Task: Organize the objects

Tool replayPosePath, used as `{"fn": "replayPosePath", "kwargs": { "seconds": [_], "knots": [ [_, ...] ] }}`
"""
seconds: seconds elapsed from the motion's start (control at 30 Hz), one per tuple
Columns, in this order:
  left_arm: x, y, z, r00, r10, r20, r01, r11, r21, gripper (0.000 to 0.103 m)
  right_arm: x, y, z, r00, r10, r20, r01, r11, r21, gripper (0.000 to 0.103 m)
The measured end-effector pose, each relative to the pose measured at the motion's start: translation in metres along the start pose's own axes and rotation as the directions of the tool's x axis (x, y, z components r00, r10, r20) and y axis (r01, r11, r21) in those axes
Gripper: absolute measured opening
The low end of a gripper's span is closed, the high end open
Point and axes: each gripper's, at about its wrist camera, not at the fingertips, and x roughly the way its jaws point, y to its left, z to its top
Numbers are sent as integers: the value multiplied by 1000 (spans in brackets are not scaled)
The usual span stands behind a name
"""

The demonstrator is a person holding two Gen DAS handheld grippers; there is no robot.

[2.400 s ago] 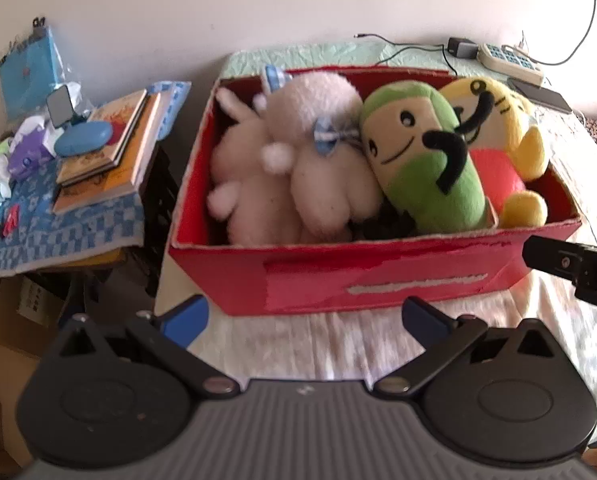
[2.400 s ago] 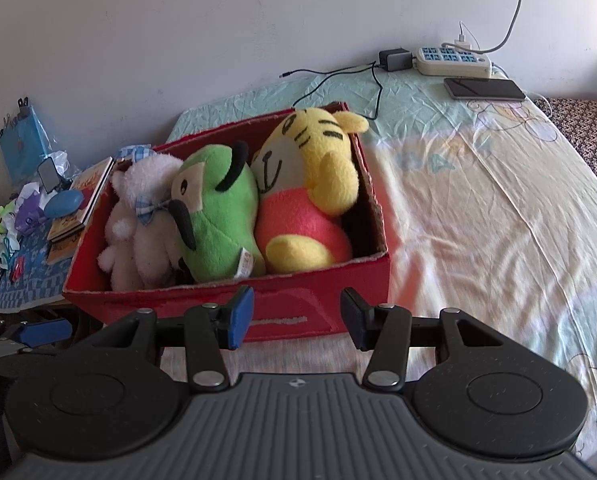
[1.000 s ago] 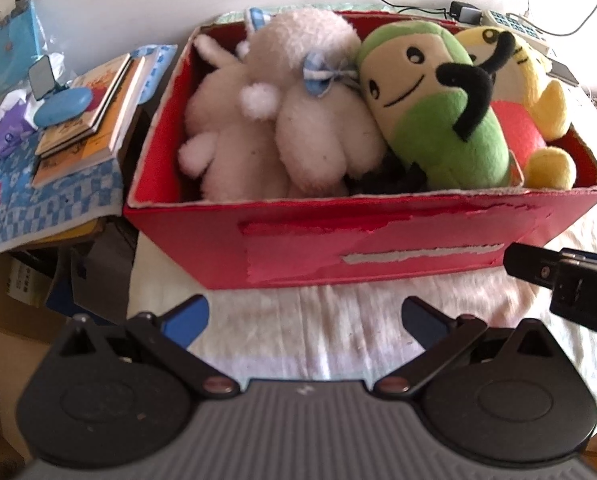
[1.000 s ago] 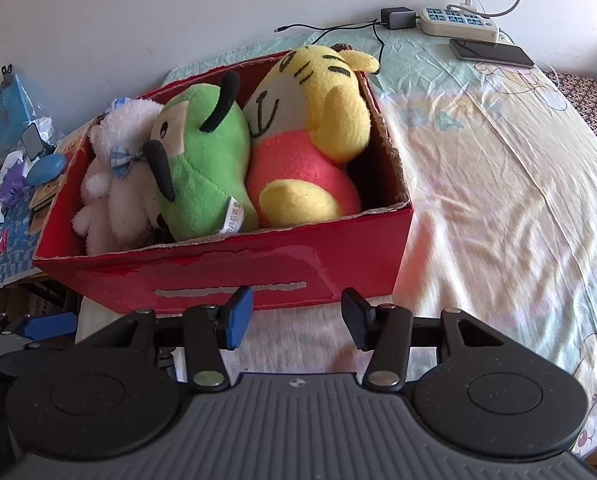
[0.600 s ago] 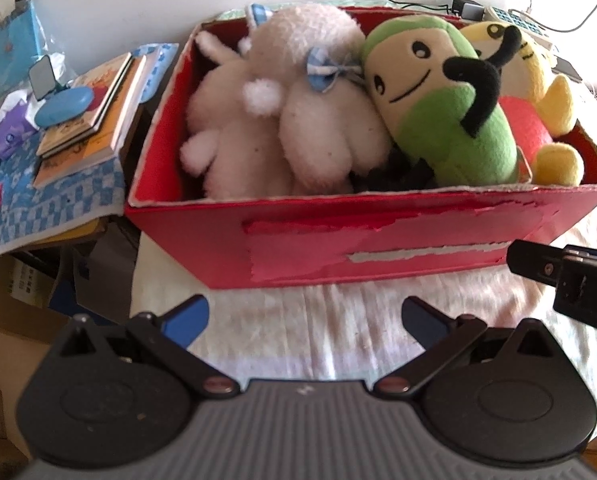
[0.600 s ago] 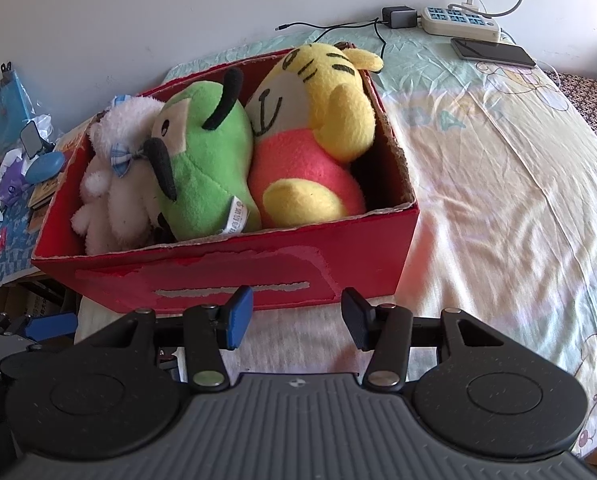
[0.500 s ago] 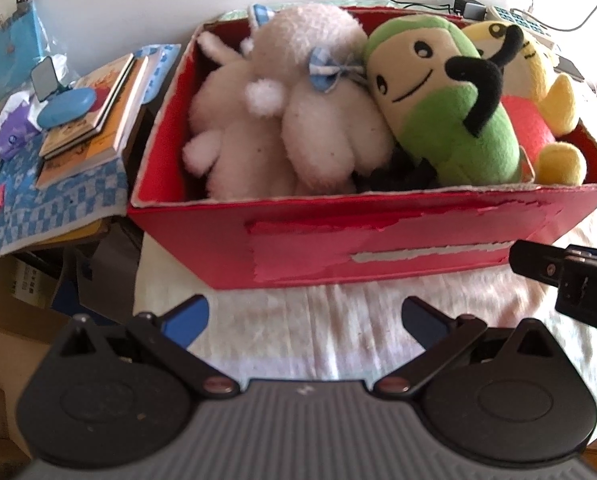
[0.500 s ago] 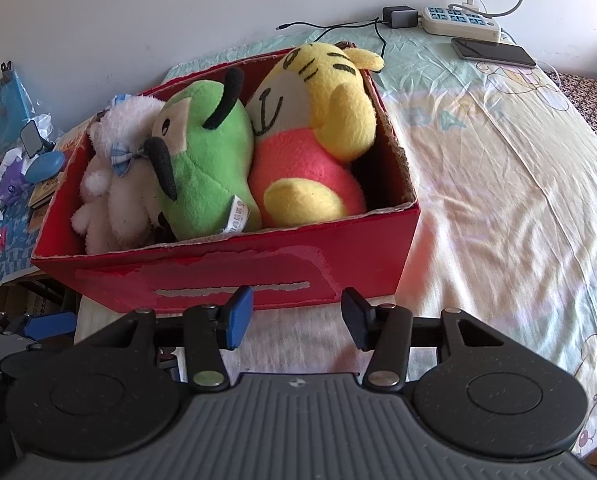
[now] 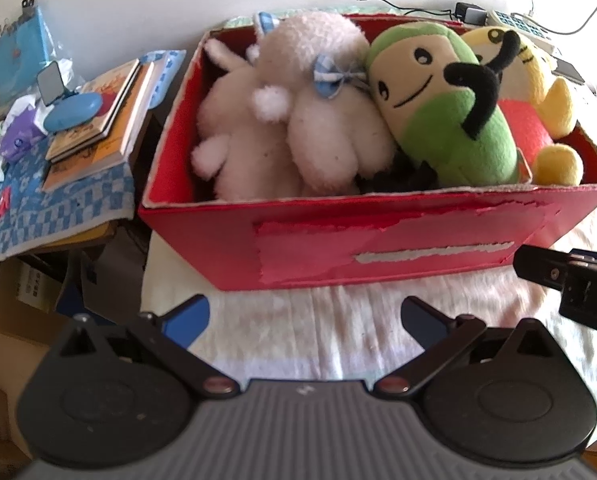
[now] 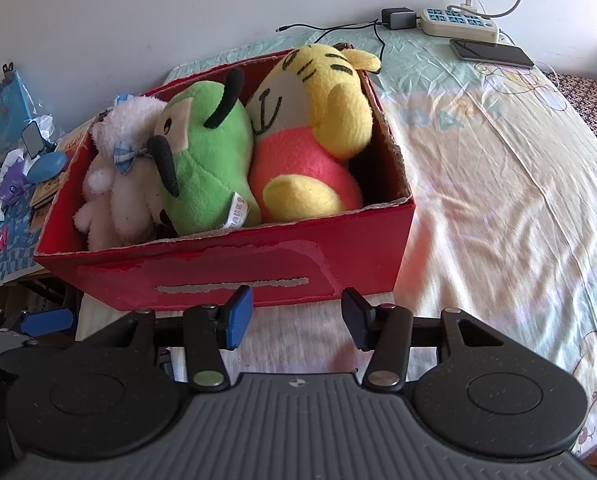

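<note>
Box (image 9: 378,240) is hiding its own floor & the lower halves of the plush toys. White plush (image 9: 298,128) is covering whatever dark thing is lying under it at 6 o'clock; can't tell what. Tiger (image 9: 538,92) is sitting mostly behind green plush (image 9: 450,120) in left wrist view. Right gripper (image 9: 570,284) is getting cut off at 3 o'clock edge there, jaws not showing. Left gripper (image 10: 46,320) is poking in at 9 o'clock of right wrist view, only one blue pad showing. Small clutter (image 9: 2,152) at 9 o'clock is looking too blurred to ID. Book (image 9: 98,116) titles unreadable.
</note>
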Motion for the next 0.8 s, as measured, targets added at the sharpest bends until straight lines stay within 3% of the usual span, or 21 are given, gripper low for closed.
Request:
{"fn": "replayPosePath", "kwargs": {
  "seconds": [0.8],
  "knots": [
    [3, 6, 0, 999, -38, -10, 38, 999, -23, 101, -2, 5, -3, 1000, -1, -1, 1, 1000, -26, 54]
  ]
}}
